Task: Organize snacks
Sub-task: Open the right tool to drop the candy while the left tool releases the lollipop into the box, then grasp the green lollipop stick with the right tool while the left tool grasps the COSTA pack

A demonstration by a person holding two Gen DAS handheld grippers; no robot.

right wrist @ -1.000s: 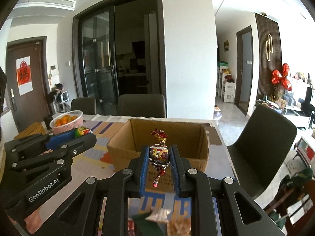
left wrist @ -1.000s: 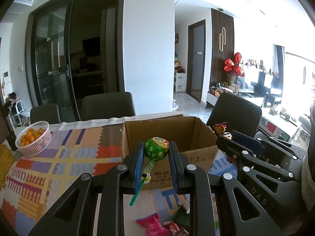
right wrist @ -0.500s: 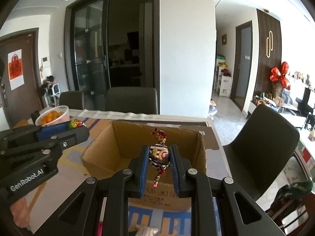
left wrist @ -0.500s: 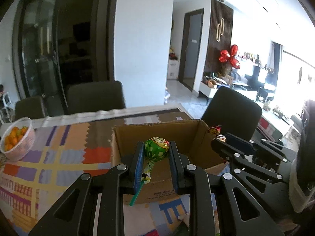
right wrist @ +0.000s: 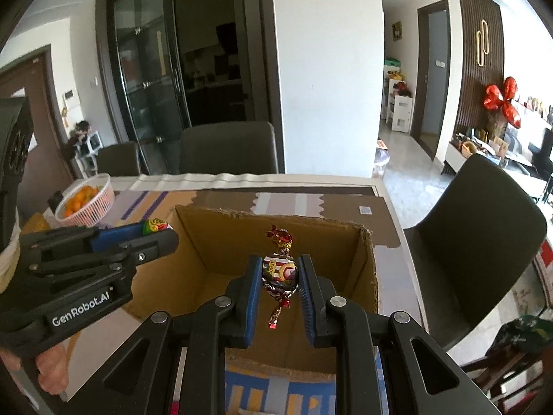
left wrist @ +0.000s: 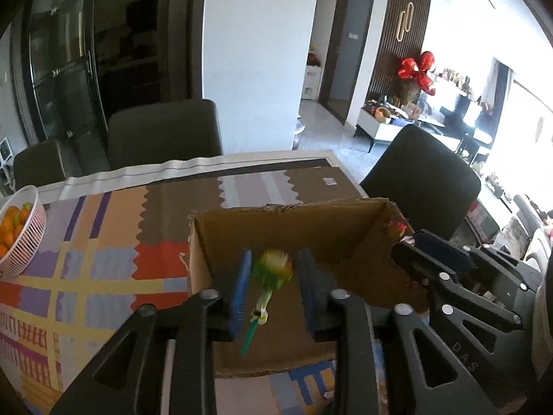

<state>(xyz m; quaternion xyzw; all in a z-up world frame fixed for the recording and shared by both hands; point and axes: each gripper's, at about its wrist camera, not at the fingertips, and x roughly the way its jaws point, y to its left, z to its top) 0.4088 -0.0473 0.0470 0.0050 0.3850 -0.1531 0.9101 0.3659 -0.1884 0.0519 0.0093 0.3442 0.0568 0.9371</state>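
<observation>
An open cardboard box (left wrist: 290, 218) (right wrist: 283, 221) stands on the table. My left gripper (left wrist: 273, 269) is over the box with its jaws parted. A green lollipop (left wrist: 273, 269) with a green stick is blurred between the blue pads, touching neither. My right gripper (right wrist: 279, 273) is shut on a foil-wrapped candy (right wrist: 279, 271) above the box's inside. In the right wrist view the left gripper (right wrist: 152, 233) shows at the box's left edge. In the left wrist view the right gripper (left wrist: 411, 252) shows at the box's right wall.
A patterned cloth (left wrist: 96, 269) covers the table. A white basket of oranges (left wrist: 17, 231) (right wrist: 84, 200) stands at the far left. Dark chairs (left wrist: 162, 135) (left wrist: 425, 176) stand behind and to the right of the table.
Both grippers have moved forward over the box. The left gripper's jaws have opened and the lollipop is loose between them. The right gripper still holds its candy.
</observation>
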